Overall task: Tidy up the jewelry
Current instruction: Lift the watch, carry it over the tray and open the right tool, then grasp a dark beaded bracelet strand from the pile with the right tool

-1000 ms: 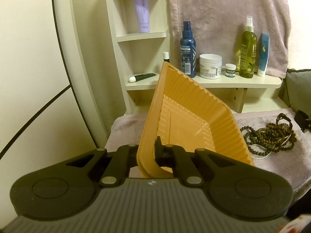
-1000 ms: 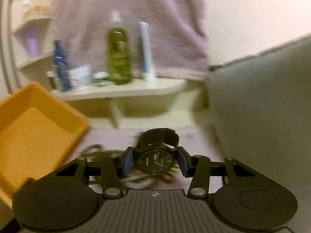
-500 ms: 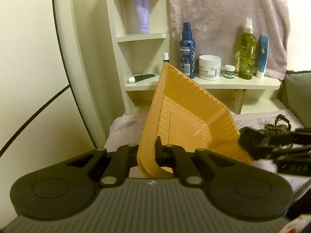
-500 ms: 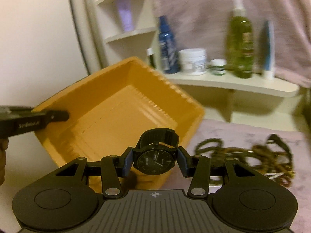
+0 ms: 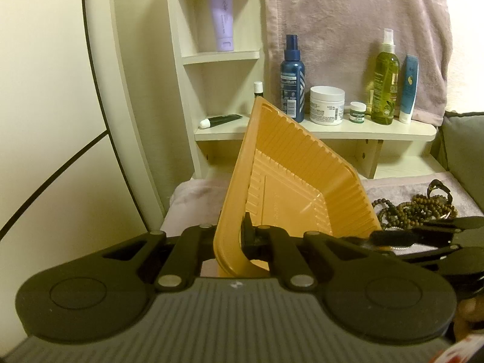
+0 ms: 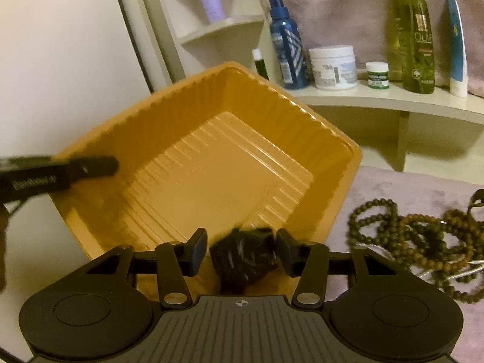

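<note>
Watch (image 6: 245, 260) blurs between parted right jaws; left jaws clamp tilted tray (image 5: 290, 193) rim.

A mauve plush towel (image 5: 348, 24) is hanging against a cream wall (image 5: 45, 60) above cream wooden corner shelves (image 5: 220, 54) holding toiletry bottles, glowing under warm light.

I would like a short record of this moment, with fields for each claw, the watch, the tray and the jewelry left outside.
left claw: shut on the near rim of the orange tray, holding it tilted
right claw: open, over the tray's near edge
watch: blurred, between the open fingers, apparently just released
bead necklaces: heaped on the mauve cloth, right of the tray
tray contents: nothing seen on its floor
</note>
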Demonstrator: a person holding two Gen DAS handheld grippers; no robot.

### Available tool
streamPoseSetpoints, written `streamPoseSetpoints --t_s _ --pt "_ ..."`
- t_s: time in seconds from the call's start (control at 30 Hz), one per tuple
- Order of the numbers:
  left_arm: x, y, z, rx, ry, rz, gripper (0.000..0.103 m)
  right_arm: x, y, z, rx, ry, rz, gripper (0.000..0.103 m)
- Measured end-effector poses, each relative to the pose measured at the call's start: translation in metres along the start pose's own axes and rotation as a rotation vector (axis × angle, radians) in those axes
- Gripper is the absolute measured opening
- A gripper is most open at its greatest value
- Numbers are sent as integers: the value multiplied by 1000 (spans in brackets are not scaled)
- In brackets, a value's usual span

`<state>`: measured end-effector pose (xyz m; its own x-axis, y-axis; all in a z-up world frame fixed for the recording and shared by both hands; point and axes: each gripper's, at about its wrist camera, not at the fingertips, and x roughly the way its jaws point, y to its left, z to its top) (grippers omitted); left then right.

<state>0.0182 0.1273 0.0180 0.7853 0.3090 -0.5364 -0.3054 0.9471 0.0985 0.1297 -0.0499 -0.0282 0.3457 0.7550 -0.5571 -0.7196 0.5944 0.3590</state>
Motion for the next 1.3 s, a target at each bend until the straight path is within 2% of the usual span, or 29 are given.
streamPoseSetpoints --t_s 0.03,0.07,0.23,0.5,0.73,0.97,1.0,1.07,1.17,1.3 --pt "0 0 0 0 1 1 6 -3 0 1 0 -17 -9 66" --pt "0 1 0 -1 1 0 6 -7 1 2 -1 -32 -18 67" --pt "0 0 0 1 2 3 6 -30 -11 4 21 -78 -103 67" --pt "0 0 0 0 4 3 6 -71 -55 -19 101 -88 -331 67" --pt "1 -1 0 3 3 4 6 -92 -86 -33 154 -95 -438 67" --pt "1 -1 1 6 3 6 6 -97 -90 -35 126 -95 -435 65" --pt "1 -1 1 7 3 6 6 -95 -88 -34 116 -93 -423 61" --pt "1 -1 2 7 3 6 6 -86 -84 -31 82 -63 -404 44" --pt "1 -1 2 7 3 5 6 -70 -75 -28 19 -22 -360 36" --pt "2 0 1 7 4 4 6 -50 -63 -23 -71 14 -324 32"
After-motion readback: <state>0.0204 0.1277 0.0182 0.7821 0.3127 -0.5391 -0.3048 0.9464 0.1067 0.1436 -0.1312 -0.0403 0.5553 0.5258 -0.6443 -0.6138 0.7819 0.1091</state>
